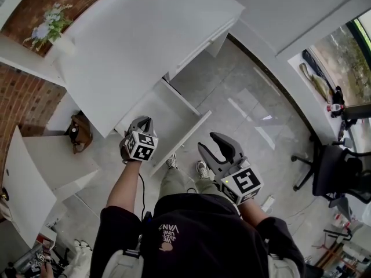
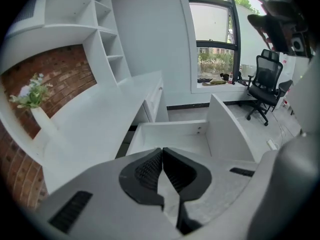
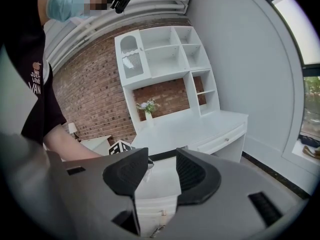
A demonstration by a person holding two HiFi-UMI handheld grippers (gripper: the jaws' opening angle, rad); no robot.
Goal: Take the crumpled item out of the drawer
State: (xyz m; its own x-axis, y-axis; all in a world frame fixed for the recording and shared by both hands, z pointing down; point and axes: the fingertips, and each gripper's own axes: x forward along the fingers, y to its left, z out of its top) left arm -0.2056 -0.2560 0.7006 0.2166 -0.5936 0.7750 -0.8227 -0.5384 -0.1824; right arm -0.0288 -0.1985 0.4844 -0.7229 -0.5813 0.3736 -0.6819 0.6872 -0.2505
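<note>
Two grippers are in view, one in each hand, above one open drawer (image 1: 185,141) that stands out from the white desk (image 1: 145,39).

The left gripper (image 1: 145,120) hangs over the drawer's open box, pointing steeply down, and its own view shows the two ribbed pads drawn together with the tips meeting. A single pale strip sits wedged between them lower down. This looks like the crumpled item (image 2: 168,191), pinched there and clear of the drawer floor, though it is white against white and I cannot be sure.

The right gripper (image 1: 208,143) sits just beside the drawer's front panel, nearer the person. Its two fingers stand well apart with nothing between them, only the drawer seen through the gap.

Each gripper carries one marker cube, two in all. The left cube (image 1: 142,145) shows again in the right gripper view, beside the left jaw.

One vase of flowers (image 1: 49,25) stands at the desk's far corner against the brick wall. One black office chair (image 1: 336,172) stands well apart by the window. Two shoes (image 1: 172,162) show on the grey floor below the drawer front.
</note>
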